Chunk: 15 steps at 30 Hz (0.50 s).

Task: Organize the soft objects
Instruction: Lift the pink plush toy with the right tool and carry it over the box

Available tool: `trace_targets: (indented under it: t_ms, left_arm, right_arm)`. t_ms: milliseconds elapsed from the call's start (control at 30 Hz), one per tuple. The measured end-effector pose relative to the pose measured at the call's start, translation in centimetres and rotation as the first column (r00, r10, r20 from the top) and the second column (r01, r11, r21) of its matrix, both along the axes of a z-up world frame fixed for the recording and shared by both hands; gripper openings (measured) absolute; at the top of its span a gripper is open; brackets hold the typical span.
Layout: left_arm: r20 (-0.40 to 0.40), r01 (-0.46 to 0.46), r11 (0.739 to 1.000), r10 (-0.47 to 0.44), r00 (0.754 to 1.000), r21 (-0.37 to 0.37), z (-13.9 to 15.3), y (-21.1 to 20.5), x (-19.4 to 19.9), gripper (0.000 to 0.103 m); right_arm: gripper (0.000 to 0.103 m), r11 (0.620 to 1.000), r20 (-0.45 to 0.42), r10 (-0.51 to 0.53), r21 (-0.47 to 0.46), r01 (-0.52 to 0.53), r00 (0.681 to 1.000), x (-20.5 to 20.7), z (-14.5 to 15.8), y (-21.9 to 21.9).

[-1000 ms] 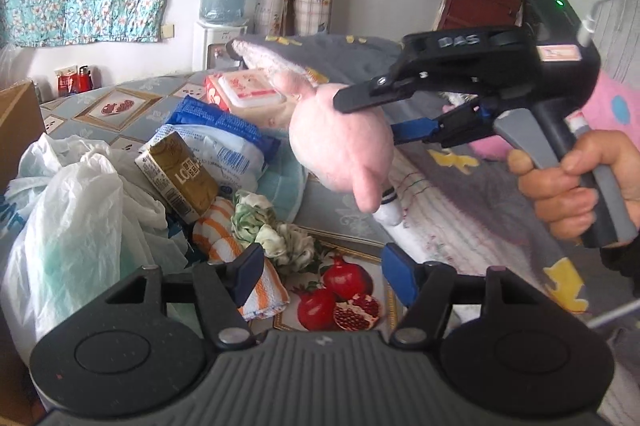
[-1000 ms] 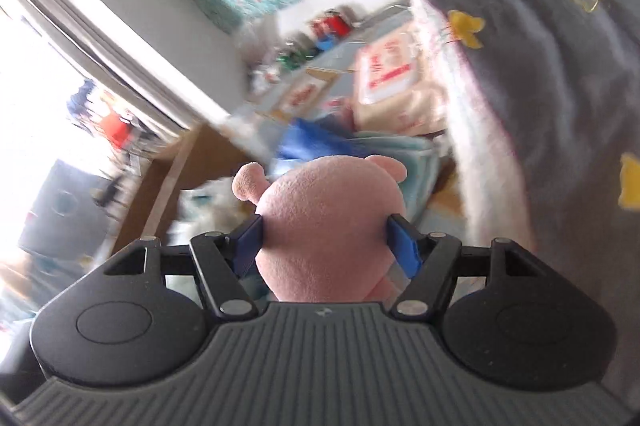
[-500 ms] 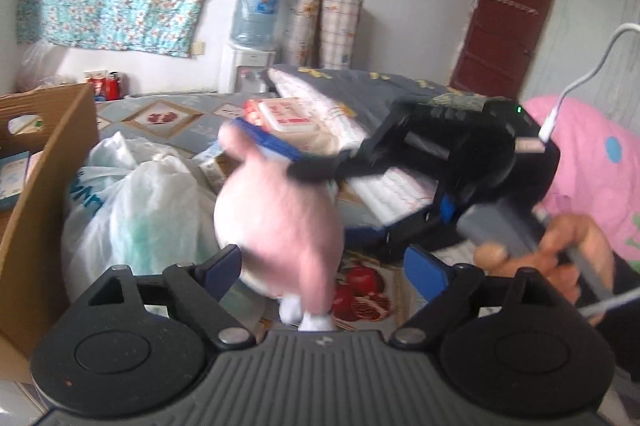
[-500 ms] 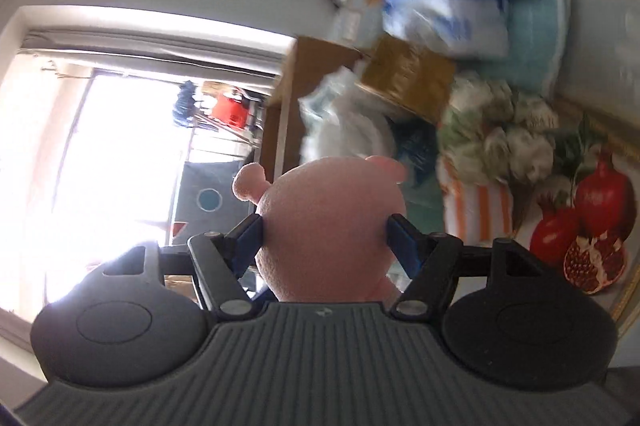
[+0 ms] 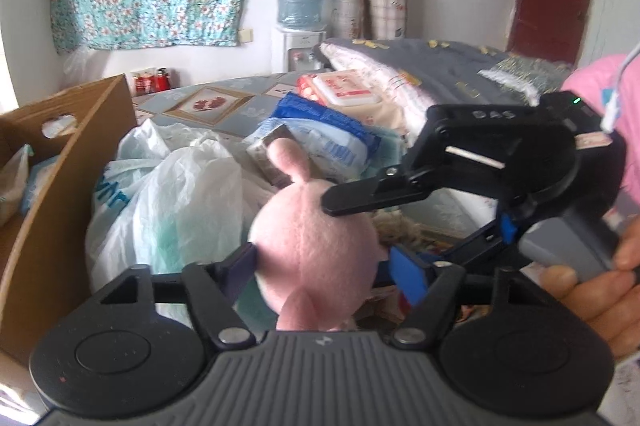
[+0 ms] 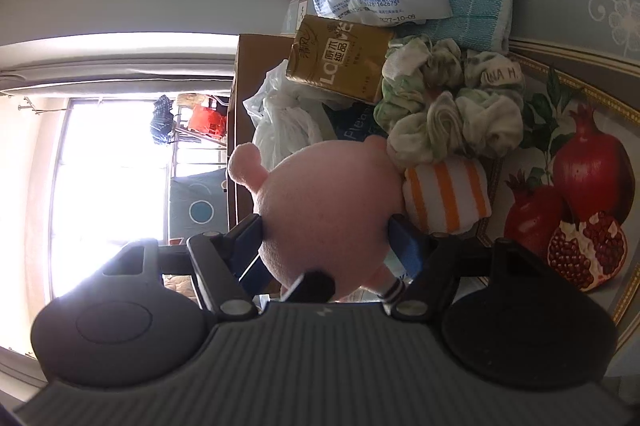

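Pink plush toy (image 5: 316, 246) between both grippers, low centre of each frame.
Right gripper (image 6: 326, 238) pinches it; left gripper (image 5: 320, 268), jaws just narrowed, presses its sides too.

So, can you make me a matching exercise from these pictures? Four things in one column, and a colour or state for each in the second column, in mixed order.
Things:
1. plush toy
2. carton
3. rolled cloth
4. cardboard box

Colour or state:
A. orange and white stripes
B. pink, gripped by the right gripper
C. brown, with a hand hole in its wall
D. gold, with printed letters

Pairs: 1-B, 2-D, 3-A, 4-C
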State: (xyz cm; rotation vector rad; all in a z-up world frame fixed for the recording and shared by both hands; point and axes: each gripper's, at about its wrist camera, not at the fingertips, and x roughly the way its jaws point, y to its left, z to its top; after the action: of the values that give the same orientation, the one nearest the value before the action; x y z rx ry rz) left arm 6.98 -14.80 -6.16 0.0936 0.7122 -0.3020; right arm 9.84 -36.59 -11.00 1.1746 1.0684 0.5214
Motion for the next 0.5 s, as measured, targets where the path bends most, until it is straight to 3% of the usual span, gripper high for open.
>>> trace_targets:
  t_ms: [200, 367, 500]
  left_arm:
    - [-0.017, -0.01, 1.0, 0.01, 1.0, 0.003, -0.3, 0.2, -0.2, 0.066]
    - [-0.006, -0.005, 1.0, 0.005, 1.0, 0.017, -0.3, -0.1, -0.5, 0.066]
    - [0.008, 0.012, 0.999, -0.012, 1.0, 0.032, -0.3, -0.6, -1.0, 0.066]
  right_arm:
    - [0.071, 1.0, 0.027, 0.009, -0.013, -0.008, 1.0, -0.8, 1.2, -0.6]
    - [0.071, 0.997, 0.083, 0.019, -0.081, -0.012, 0.996, -2.0, 3.3, -1.6]
    - [0.071, 0.982, 0.17, 0.032, -0.187, 0.0, 0.985, -3.1, 5.9, -2.4]
